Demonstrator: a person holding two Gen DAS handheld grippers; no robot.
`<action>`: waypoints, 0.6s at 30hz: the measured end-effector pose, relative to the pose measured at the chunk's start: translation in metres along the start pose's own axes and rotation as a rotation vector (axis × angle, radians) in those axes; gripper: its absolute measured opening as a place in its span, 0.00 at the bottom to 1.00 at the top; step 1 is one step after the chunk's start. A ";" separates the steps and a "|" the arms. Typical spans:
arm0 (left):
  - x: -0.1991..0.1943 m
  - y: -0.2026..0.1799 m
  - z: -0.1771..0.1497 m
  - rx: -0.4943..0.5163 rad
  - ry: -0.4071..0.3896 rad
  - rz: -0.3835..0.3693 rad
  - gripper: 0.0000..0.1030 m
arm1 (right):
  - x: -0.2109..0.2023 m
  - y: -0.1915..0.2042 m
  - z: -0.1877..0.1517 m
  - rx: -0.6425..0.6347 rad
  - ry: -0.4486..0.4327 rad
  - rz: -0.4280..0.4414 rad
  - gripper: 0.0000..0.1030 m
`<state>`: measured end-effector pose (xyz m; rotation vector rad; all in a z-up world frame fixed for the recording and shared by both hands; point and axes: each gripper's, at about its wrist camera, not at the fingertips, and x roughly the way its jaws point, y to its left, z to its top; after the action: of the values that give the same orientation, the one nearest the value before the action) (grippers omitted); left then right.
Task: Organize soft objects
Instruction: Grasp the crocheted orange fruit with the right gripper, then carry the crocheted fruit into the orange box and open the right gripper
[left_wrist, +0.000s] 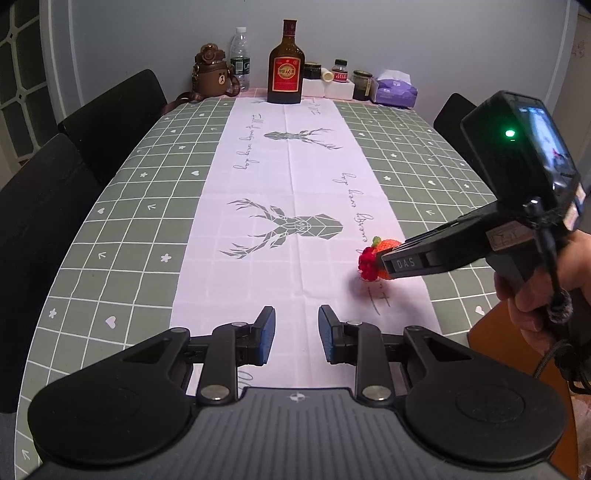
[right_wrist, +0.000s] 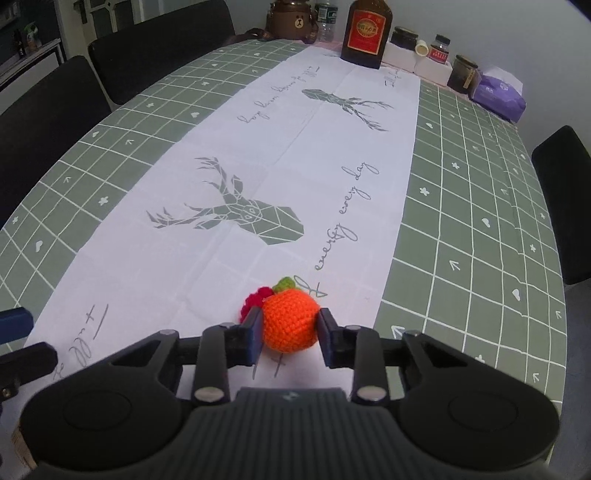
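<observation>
Right gripper (right_wrist: 289, 334): blue pads pressed on both sides of round orange crocheted fruit with green leaf (right_wrist: 291, 319), fruit grasped, resting on white centre strip of table's green checked cloth (right_wrist: 461, 236), toward near edge. Red crocheted piece (right_wrist: 255, 300) touching fruit's far-left side. Left gripper (left_wrist: 296, 334): jaws apart, empty, nearer same edge.

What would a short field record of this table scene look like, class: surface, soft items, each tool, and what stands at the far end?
surface: table with green checked cloth and a white deer-print runner
soft items: orange crochet fruit with green leaf, red crochet piece touching it
right tool: closed on the orange crochet fruit, both pads pressing its sides
left tool: open, nothing between its pads
far end: brown liquor bottle, water bottle, bear-shaped flask, jars, purple tissue pack
</observation>
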<state>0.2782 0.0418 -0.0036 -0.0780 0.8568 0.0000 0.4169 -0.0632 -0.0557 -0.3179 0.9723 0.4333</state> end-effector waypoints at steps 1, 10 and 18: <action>-0.004 -0.001 -0.002 0.003 -0.008 -0.006 0.32 | -0.009 0.002 -0.004 -0.005 -0.011 0.005 0.29; -0.058 -0.017 -0.028 0.000 -0.095 -0.118 0.32 | -0.114 0.012 -0.061 -0.029 -0.169 0.023 0.29; -0.097 -0.065 -0.059 0.100 -0.129 -0.279 0.32 | -0.195 -0.022 -0.148 0.054 -0.243 -0.038 0.29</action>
<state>0.1723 -0.0239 0.0352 -0.1025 0.7099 -0.2964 0.2257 -0.1893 0.0328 -0.2283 0.7385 0.4000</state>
